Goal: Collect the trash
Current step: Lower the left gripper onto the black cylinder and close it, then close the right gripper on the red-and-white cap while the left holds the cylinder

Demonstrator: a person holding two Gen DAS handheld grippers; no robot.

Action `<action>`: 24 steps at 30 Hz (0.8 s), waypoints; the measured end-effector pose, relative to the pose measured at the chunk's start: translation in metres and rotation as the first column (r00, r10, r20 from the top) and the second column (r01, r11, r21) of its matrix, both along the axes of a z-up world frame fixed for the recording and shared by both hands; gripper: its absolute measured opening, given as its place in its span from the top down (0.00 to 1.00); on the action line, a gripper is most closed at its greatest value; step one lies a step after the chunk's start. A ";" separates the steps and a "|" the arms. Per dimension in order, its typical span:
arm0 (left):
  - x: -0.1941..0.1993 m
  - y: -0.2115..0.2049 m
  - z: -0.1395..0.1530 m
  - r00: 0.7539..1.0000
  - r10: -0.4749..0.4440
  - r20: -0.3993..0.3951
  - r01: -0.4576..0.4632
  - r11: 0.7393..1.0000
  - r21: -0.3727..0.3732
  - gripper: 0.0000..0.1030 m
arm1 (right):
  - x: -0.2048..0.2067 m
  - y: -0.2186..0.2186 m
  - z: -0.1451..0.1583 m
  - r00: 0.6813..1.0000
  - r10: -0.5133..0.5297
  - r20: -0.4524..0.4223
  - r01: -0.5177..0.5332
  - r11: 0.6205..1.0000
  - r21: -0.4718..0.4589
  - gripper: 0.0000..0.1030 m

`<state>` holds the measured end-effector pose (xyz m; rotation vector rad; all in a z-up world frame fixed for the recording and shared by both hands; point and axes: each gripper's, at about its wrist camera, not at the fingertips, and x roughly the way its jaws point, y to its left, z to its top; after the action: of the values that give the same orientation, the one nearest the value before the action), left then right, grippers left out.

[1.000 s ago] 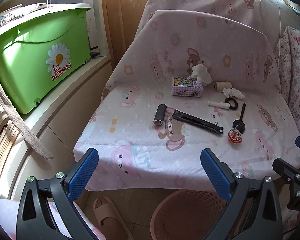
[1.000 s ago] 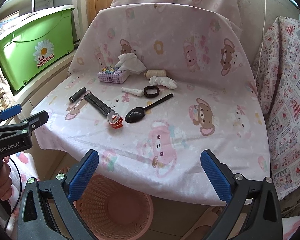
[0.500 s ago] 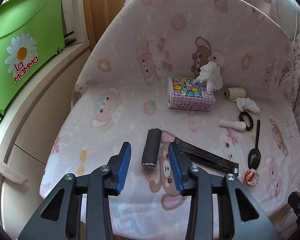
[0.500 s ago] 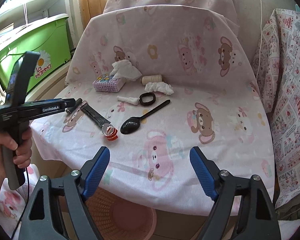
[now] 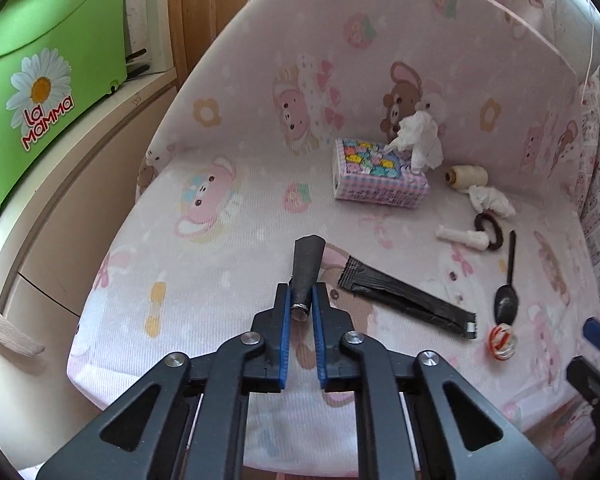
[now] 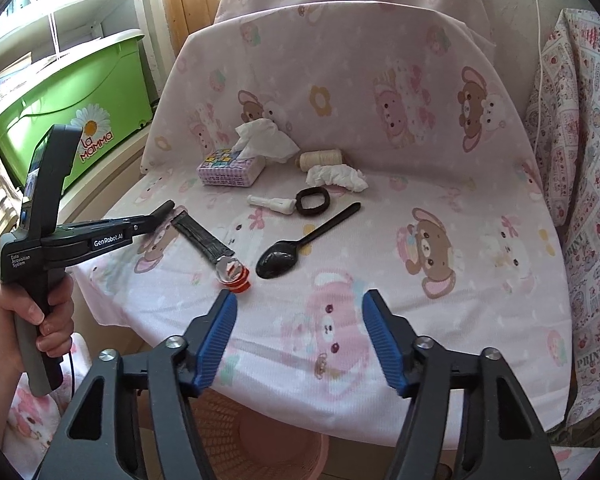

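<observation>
Two grippers over pink seat: left gripper [image 5: 301,304] closing on dark tube [image 5: 307,276] at near left; right gripper [image 6: 298,322] closing, empty. Lift straight, then drop into pink basket [image 6: 260,440] below.

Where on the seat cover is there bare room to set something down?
Free: the seat's right half, right of the black spoon, and the left strip between the seat edge and the black roll. Crowded: the middle, from tissue box and thread spool forward to the black wrapper and striped marble.
</observation>
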<state>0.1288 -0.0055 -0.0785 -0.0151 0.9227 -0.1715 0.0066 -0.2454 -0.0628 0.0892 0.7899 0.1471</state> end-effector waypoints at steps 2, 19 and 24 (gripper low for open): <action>-0.008 0.001 0.010 1.000 0.001 0.017 0.000 1.000 -0.027 0.91 | 0.001 0.004 0.000 1.000 0.011 0.006 -0.011 1.000 0.008 0.46; -0.061 -0.002 0.039 0.984 0.044 0.174 -0.053 0.997 0.048 0.91 | 0.042 0.033 -0.030 0.995 0.049 -0.083 -0.039 0.992 0.119 0.66; -0.060 0.006 0.038 0.985 0.061 0.163 -0.066 0.998 0.026 0.90 | 0.047 0.037 -0.037 0.994 0.064 -0.094 -0.051 0.990 0.132 0.82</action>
<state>0.0685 0.0004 -0.0401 -0.0016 0.7608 -0.0978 0.0532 -0.2085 -0.0996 0.1979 0.8812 0.2503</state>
